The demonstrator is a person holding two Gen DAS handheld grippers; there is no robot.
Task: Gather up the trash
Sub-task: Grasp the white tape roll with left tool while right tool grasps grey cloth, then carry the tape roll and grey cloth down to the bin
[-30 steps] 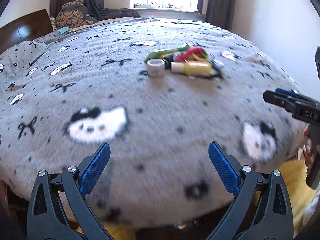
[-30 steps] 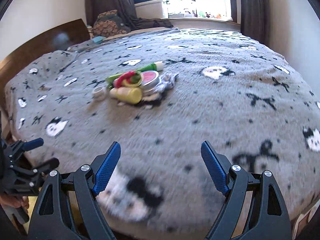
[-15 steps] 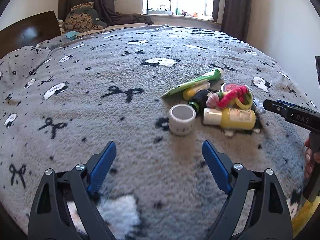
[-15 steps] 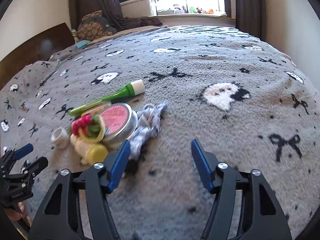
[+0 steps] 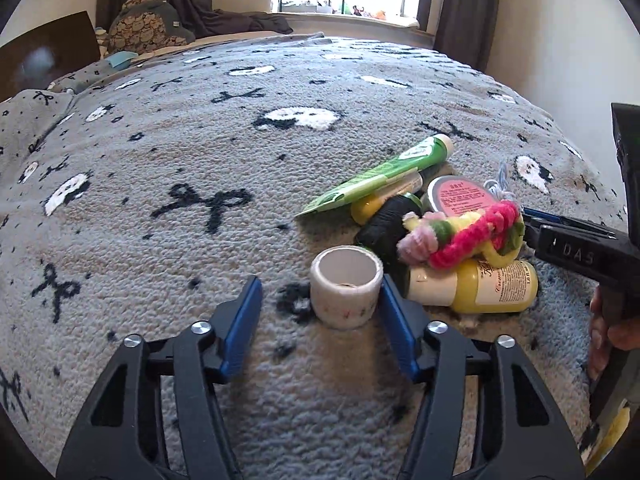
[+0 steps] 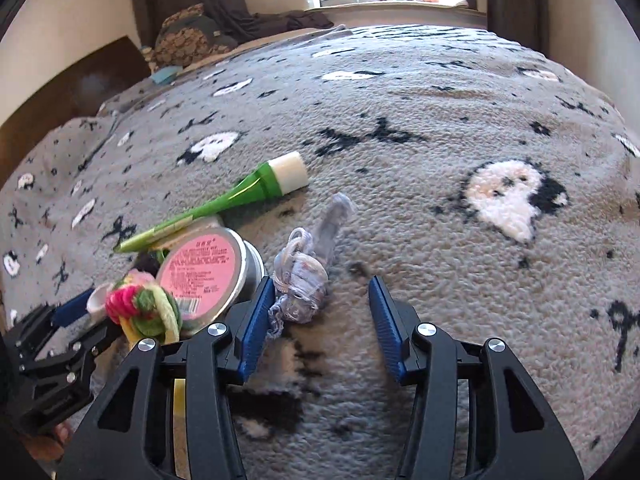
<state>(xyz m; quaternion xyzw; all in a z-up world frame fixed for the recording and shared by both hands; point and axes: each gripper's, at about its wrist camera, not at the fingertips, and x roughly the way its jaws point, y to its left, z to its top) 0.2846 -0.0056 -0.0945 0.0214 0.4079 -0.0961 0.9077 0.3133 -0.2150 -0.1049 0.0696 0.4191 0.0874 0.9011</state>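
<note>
A pile of items lies on the grey patterned blanket. A white tape roll stands nearest, between the open fingers of my left gripper, close to the right finger. Behind it lie a yellow bottle, a pink and yellow yarn ring, a pink-lidded tin and a green tube. My right gripper is open, with a grey-blue yarn bundle just ahead by its left finger. The tin and tube lie to its left.
The bed runs back to a dark headboard, cushions and a window with curtains. A white wall stands on the right. The other gripper shows at each view's edge, the right one and the left one.
Both grippers have moved forward over the bed to the pile. The tape roll now sits between my left fingers, and the yarn bundle lies at my right gripper's left finger.
</note>
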